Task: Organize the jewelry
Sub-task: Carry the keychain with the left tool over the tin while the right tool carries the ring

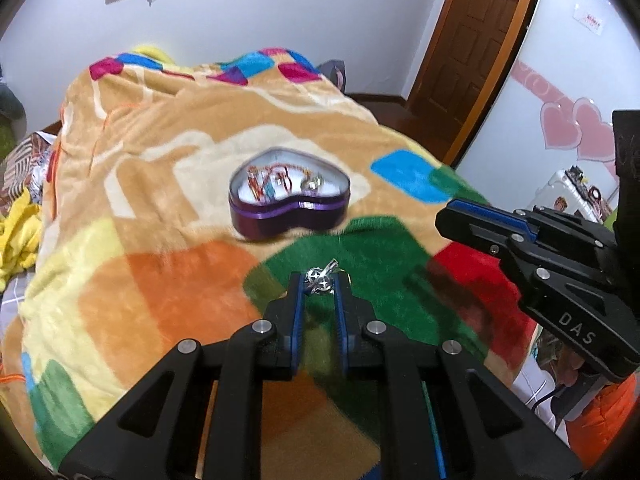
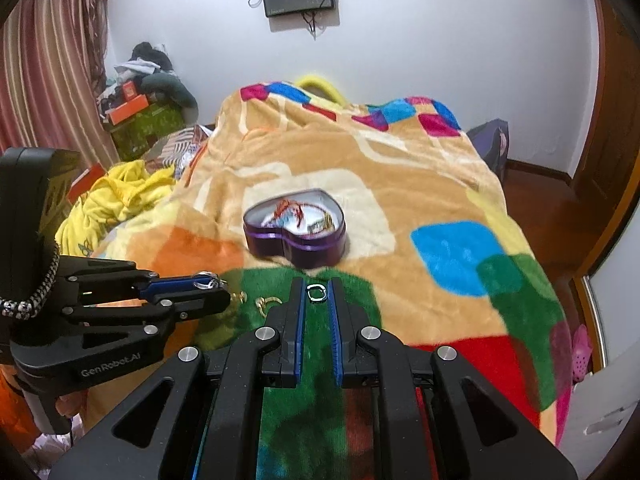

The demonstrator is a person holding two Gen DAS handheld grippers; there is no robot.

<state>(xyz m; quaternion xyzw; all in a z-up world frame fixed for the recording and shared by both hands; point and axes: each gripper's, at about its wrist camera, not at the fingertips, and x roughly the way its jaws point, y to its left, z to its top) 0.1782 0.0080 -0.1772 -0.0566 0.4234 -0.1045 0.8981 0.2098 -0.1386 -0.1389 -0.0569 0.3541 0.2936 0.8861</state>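
Heart-shaped tin (image 1: 289, 200) on the bed already holds several pieces. Left gripper (image 1: 320, 280) pinches a silver charm (image 1: 321, 276); right gripper (image 2: 317, 294) pinches a ring (image 2: 317, 293). Gold earrings (image 2: 269, 302) remain on the blanket (image 1: 160, 280).

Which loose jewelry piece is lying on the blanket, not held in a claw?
The gold piece on the green patch; the ornate silver ring and plain silver ring sit in claws.

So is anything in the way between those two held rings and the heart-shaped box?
Nothing visible. The left hand-held gripper holds a silver ornament, the right hand-held gripper a ring. Only bare blanket lies before the open heart box.
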